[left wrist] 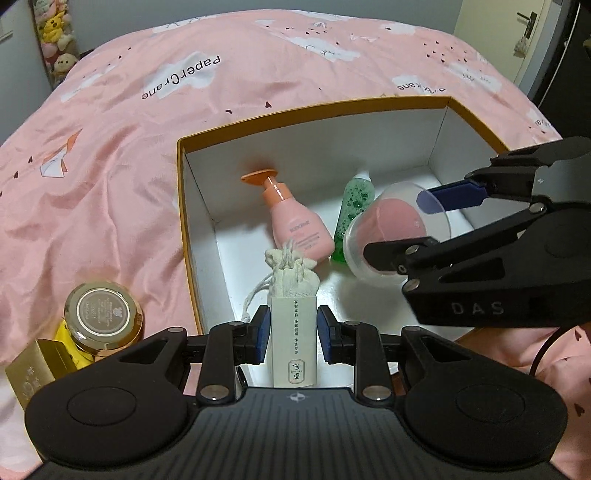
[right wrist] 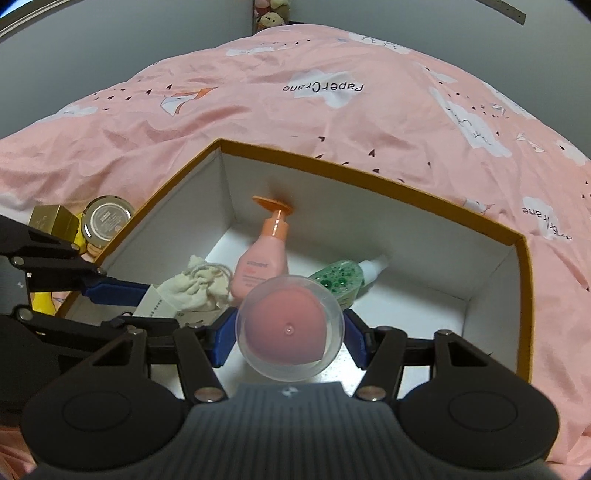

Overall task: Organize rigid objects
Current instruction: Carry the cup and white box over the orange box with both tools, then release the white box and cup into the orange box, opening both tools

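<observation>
Left gripper (left wrist: 291, 338) clamped on the cream sachet (left wrist: 293, 332) above the box (left wrist: 332, 107); right gripper (right wrist: 290, 336) pinching the clear capsule (right wrist: 290, 332) there.

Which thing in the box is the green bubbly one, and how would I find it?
Start at the big orange-rimmed cardboard box on the pink bedspread. Inside lie two bottles side by side: a pink pump bottle and a clear tube of green gel. Only the tube is see-through and full of bubbles.

Bedroom: pink duvet (left wrist: 258, 74), plush toys (left wrist: 55, 33)
</observation>
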A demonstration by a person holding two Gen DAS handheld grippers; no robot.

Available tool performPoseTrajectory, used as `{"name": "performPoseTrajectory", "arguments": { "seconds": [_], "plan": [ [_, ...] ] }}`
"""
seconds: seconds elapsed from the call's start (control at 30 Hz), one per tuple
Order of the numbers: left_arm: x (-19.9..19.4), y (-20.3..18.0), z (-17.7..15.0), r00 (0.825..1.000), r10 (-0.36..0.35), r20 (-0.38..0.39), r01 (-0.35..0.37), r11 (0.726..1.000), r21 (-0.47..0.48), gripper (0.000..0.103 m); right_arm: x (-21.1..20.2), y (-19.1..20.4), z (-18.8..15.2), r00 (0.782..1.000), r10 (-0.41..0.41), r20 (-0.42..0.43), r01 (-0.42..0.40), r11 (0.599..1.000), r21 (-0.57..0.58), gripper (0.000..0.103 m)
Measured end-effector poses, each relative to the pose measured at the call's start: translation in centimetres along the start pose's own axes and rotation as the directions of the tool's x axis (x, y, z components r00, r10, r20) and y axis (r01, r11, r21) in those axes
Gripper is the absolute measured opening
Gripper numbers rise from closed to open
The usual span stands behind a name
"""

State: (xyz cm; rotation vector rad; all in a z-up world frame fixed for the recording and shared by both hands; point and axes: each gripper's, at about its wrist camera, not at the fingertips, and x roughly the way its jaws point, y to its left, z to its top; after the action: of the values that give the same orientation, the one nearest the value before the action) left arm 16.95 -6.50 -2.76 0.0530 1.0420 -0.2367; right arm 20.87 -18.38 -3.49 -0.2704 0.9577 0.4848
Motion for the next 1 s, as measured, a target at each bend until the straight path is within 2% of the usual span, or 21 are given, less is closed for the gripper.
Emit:
{"name": "performPoseTrajectory", "arguments": {
  "seconds": [0.1,0.27,0.37,0.47,0.53,0.6,0.77,0.9,1.0],
  "plan": [
    [-0.1,0.3,0.1,1.000,0.002,0.005,-0.002,1.000,-0.016,0.032,0.0,0.1,0.0,1.000,0.003,0.000,-0.003,1.000,-0.001,0.060],
    [-0.3,0.9,0.0,0.999,-0.042,0.010,0.043,0.998,-0.050,0.045,-0.2,0.1,0.1,1.000,0.001,-0.001,-0.001,1.000,0.005,0.060],
    [-1.2,1.4,-0.4,0.997,-0.061,0.056,0.066,0.994,-0.083,0.060,-0.4,-0.1,0.1,1.000,0.000,0.003,0.000,1.000,0.023,0.060],
    [-2.7,2.3,-0.9,0.988,-0.073,0.135,0.091,0.987,-0.133,0.065,-0.6,-0.3,0.2,1.000,-0.015,0.006,0.015,0.999,0.035,0.060],
    [-3.6,3.1,-1.2,0.982,-0.074,0.172,0.100,0.984,-0.146,0.065,-0.6,-0.4,0.2,1.000,-0.016,0.002,0.016,0.999,0.038,0.060],
    [-4.4,3.9,-1.3,0.975,-0.113,0.191,0.142,0.979,-0.149,0.065,-0.5,-0.3,0.1,1.000,-0.008,-0.008,0.008,0.999,0.047,0.060],
    [-5.9,7.4,-1.8,0.955,-0.147,0.259,0.212,0.946,-0.244,0.065,0.0,0.2,0.3,0.998,0.047,-0.045,-0.042,0.995,0.092,0.060],
    [-5.2,10.3,-2.0,0.962,-0.144,0.233,0.216,0.921,-0.325,0.065,0.6,0.8,0.7,0.994,0.068,-0.081,-0.058,0.991,0.121,0.060],
    [-4.0,11.9,-2.5,0.961,-0.185,0.204,0.253,0.886,-0.389,0.063,1.4,1.1,1.2,0.990,0.093,-0.104,-0.078,0.986,0.146,0.060]
  ]
}}
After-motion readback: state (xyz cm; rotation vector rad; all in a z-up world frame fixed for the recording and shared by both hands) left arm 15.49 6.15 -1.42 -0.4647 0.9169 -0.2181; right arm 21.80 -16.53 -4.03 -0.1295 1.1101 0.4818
